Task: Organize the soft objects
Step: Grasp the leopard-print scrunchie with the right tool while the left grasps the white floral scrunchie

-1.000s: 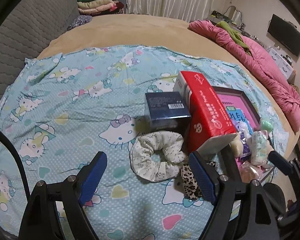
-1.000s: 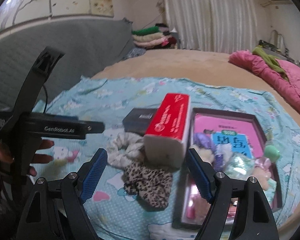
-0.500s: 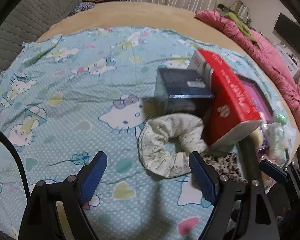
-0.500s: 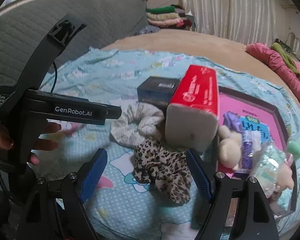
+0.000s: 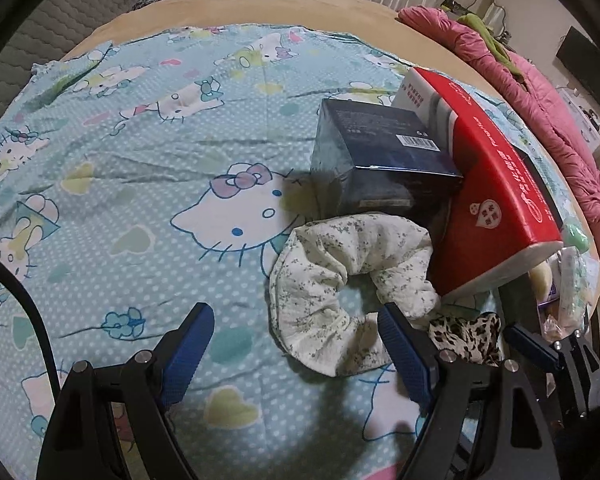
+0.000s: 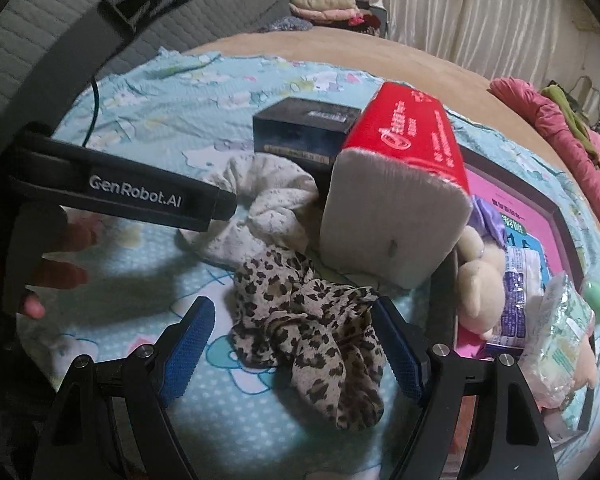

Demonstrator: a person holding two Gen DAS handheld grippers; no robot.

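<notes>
Both tongs have sunk toward the bed since a second ago, and the two scrunchies now loom larger in each view. Left tongs stand wide and empty; the white scrunchie lies just ahead and to their right, its near rim by the right pad, so I judge I must shift right to straddle it. Its ring lies flat on the sheet, hole up, against the dark box and the red tissue pack. Right tongs are also wide and empty, and the leopard scrunchie sits right between the pads, crumpled, its long side running away to the lower right. So the right hand is nearer its target. Readable writing: "GenRobot.AI" on the left tongs' body; the print on the pack and on the pink tray is too small for me to read.
</notes>
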